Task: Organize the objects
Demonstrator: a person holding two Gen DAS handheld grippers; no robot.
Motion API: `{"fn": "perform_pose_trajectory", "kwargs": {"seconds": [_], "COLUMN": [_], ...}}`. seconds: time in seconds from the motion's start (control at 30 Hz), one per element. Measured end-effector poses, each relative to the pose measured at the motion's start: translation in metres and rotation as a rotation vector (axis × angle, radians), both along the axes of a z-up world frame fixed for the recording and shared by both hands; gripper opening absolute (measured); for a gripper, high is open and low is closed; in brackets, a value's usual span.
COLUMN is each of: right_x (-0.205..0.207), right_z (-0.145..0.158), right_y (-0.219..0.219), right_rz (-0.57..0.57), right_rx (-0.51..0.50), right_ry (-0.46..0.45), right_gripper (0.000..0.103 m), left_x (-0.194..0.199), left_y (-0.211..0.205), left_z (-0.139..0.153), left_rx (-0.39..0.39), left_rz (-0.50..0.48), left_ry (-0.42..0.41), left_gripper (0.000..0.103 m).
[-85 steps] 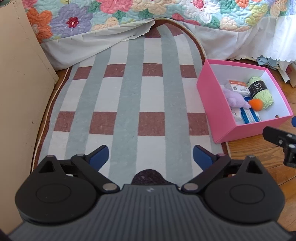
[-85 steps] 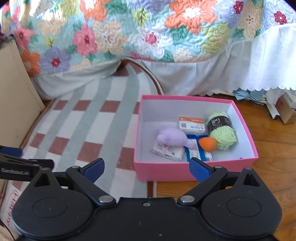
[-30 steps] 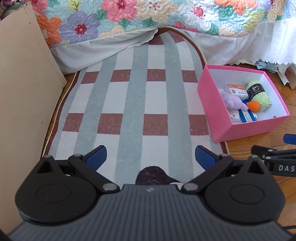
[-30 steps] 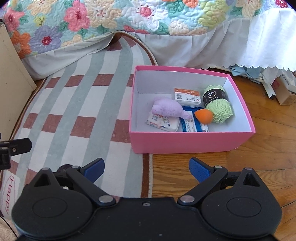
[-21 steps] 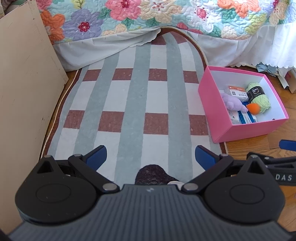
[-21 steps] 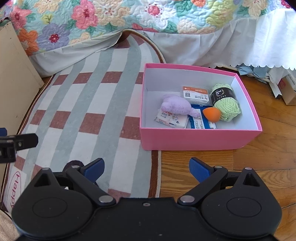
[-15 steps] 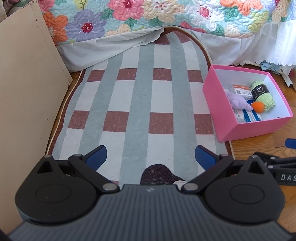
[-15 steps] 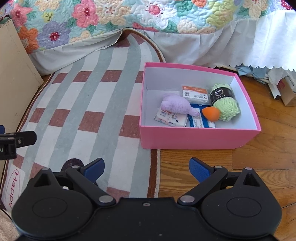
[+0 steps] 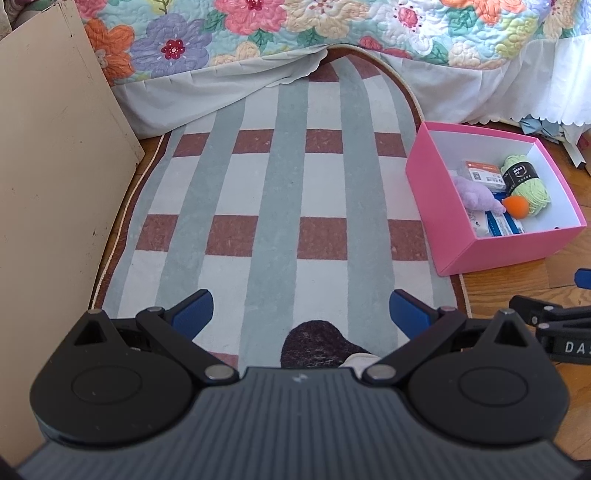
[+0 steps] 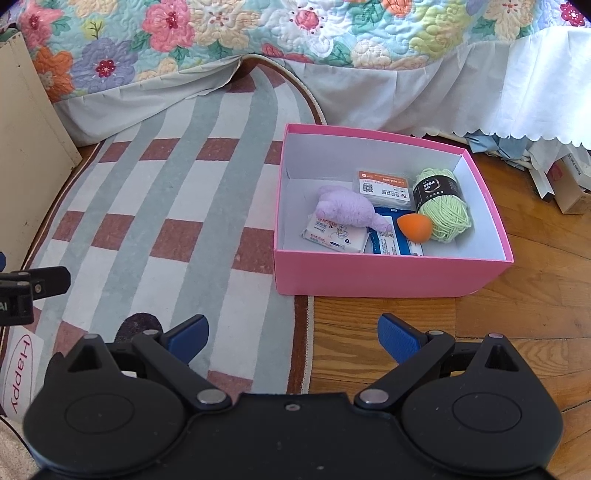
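The left gripper (image 9: 300,312) hangs spread wide and empty over the striped rug (image 9: 280,206). The right gripper (image 10: 291,334) is likewise spread and empty, over the rug's edge and the wooden floor (image 10: 388,321). Beyond it the pink box (image 10: 388,275) sits half on the rug, holding a purple plush toy (image 10: 349,210), an orange sponge (image 10: 414,228), green yarn (image 10: 445,210) and flat packets (image 10: 334,236). Farthest off, the flowered bedspread (image 10: 258,33) drapes down.
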State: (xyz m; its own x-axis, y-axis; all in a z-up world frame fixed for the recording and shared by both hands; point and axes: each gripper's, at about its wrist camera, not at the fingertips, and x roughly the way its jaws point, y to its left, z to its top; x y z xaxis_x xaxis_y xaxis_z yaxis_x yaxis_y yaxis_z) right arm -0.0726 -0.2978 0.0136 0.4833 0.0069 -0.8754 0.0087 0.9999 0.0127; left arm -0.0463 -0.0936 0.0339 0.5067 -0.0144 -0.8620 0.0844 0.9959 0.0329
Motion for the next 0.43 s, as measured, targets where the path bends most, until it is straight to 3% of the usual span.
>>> {"fn": "perform_pose_trajectory", "kwargs": {"seconds": [0.43], "right_x": [-0.0021], "right_z": [0.0046], "right_y": [0.0006], "right_rz": [0.004], "right_rx": [-0.004], "right_ry": [-0.014], "right_gripper": [0.100], "left_x": [-0.0004], "left_y": [0.0049], "left_z": [-0.0001], "left_rx": [-0.012], "left_rz": [0.001], "left_ry": [0.003], "left_gripper": [0.103]}}
